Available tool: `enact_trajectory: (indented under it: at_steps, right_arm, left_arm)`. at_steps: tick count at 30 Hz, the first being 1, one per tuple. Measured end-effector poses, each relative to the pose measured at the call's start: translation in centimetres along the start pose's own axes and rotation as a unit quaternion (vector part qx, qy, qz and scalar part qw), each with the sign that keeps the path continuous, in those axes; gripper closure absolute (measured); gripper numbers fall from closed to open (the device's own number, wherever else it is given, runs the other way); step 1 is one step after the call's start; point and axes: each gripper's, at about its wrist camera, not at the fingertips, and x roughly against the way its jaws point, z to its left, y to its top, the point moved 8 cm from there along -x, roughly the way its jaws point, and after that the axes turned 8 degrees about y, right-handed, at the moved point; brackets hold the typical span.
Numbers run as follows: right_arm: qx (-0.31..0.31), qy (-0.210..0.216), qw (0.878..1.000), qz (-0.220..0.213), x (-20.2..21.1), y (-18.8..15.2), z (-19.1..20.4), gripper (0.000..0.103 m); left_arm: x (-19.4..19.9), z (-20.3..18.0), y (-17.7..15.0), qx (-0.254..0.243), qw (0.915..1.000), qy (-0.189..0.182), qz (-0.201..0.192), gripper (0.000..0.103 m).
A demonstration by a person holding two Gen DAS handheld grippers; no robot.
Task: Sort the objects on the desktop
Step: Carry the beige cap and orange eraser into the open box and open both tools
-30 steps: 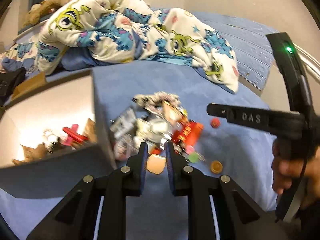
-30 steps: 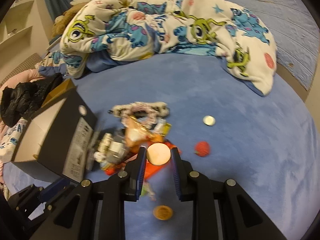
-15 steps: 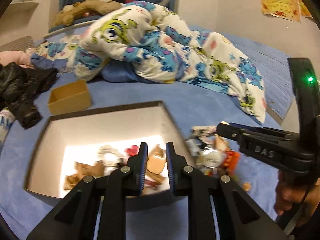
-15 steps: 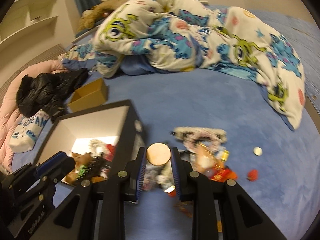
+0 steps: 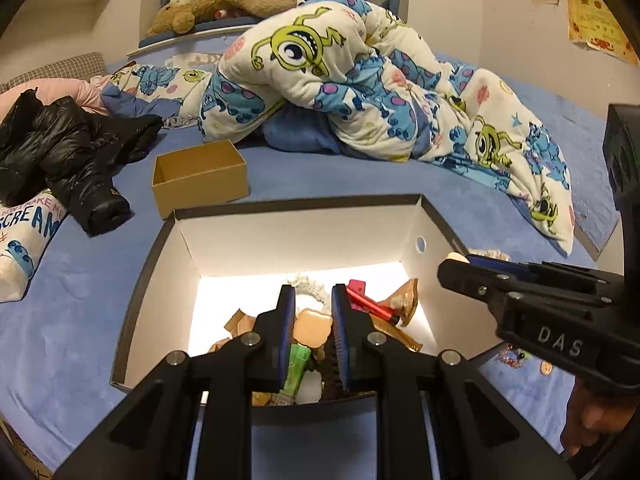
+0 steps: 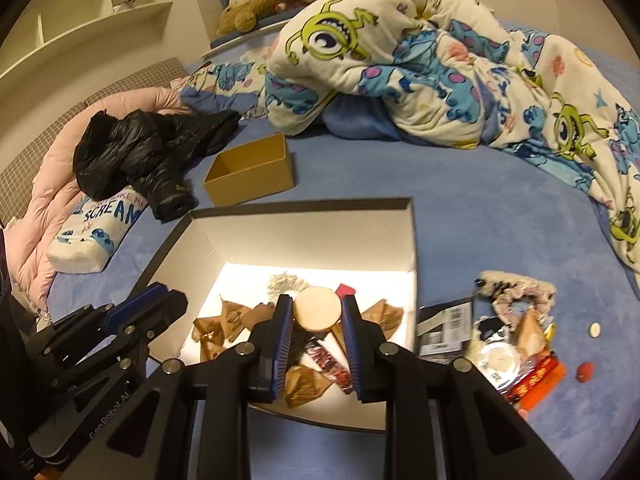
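Basically both grippers hang above the white-lined box (image 5: 280,236), each carrying a load, so this reads as the drop step. Left gripper (image 5: 313,322) is clamped on a peach rounded-square piece (image 5: 313,327), held over the box floor so it lands among the brown packets (image 6: 224,320) and red stick (image 5: 370,302) already inside. Right gripper (image 6: 317,312) is clamped on a pale round disc (image 6: 318,309), also over the box interior. Unsorted pile (image 6: 508,344) sits on the blue bedspread (image 6: 500,232) just beside the box's right wall, short carry. Small tan box (image 6: 256,172) behind is empty, probably for another category. Next call: open the jaws, one at a time.
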Motion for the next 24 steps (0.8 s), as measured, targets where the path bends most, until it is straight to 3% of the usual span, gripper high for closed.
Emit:
enact_trajectory:
  at_steps: [20, 21, 22, 24]
  right_arm:
    - [-0.009, 0.002, 1.0, 0.027, -2.7, -2.0, -0.4, 0.078]
    - [-0.008, 0.002, 0.999, 0.032, -2.9, -2.3, -0.4, 0.077]
    - [-0.008, 0.001, 0.999, 0.034, -3.1, -2.4, -0.4, 0.077]
    - [-0.009, -0.001, 0.999, 0.039, -3.4, -2.8, -0.5, 0.065]
  left_arm:
    - [-3.2, -0.4, -3.0, 0.005, 0.9993, -0.005, 0.037, 0.083]
    - [-3.4, -0.3, -3.2, 0.008, 0.9991, -0.004, 0.042, 0.079]
    - [-3.6, -0.2, -3.4, 0.01, 0.999, -0.003, 0.042, 0.066]
    - [-3.6, 0.0, -3.5, 0.016, 0.9993, 0.01, 0.033, 0.052]
